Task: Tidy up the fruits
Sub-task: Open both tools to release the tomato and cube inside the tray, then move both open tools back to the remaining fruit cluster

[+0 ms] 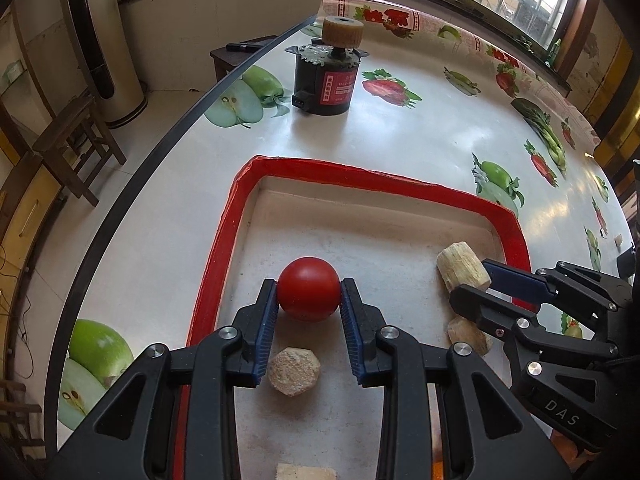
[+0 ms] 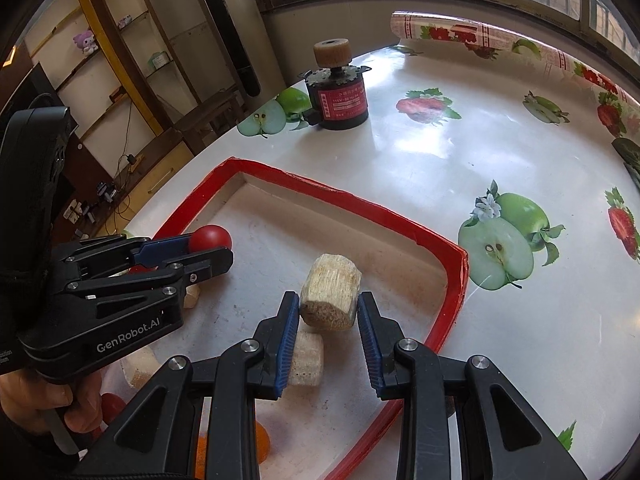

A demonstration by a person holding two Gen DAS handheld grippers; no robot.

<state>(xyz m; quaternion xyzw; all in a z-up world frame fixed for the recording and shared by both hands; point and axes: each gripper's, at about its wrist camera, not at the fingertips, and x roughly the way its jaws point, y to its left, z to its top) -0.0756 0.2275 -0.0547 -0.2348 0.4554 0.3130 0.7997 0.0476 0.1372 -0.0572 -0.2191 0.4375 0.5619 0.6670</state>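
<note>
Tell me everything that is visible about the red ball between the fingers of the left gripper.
The red ball is round, smooth and matte, uniformly red, perhaps a toy tomato. The left gripper is shut on it: a blue ribbed pad presses each side. It sits over the left part of the red-rimmed tray, above the pale floor; whether it touches the floor cannot be told. No other piece touches it.

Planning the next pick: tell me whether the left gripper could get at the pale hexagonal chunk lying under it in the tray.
Probably not yet: the left gripper is shut on the red ball. Nothing covers the hexagonal chunk, so release first.
</note>
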